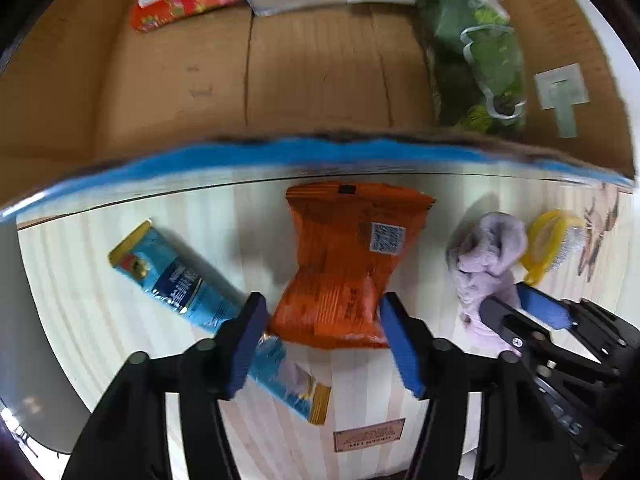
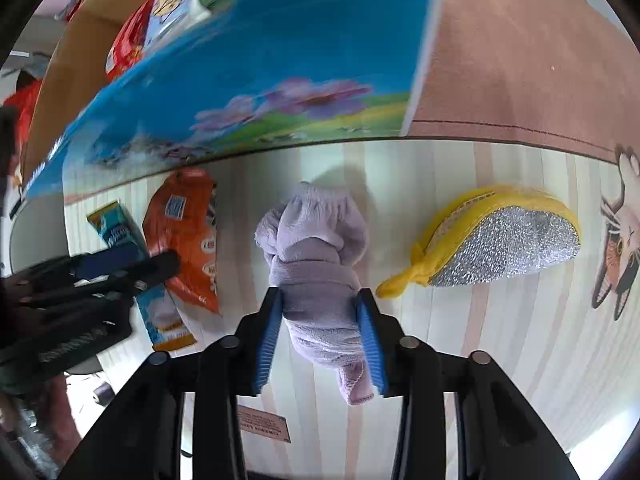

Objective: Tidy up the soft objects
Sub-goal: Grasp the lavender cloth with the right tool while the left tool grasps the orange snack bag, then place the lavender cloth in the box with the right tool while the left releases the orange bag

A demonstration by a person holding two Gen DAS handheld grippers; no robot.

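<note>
Left gripper (image 1: 324, 340) parted, right gripper (image 2: 322, 340) seemingly clamped.

L tongs (image 1: 323, 320) open astride orange snack bag (image 1: 344, 268); blue packet (image 1: 180, 280) just left.

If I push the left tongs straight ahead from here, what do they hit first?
The orange snack bag: it already lies between the left tongs. Past it stands the cardboard box, whose blue wall would likely stop them next, though depth is unclear.
</note>
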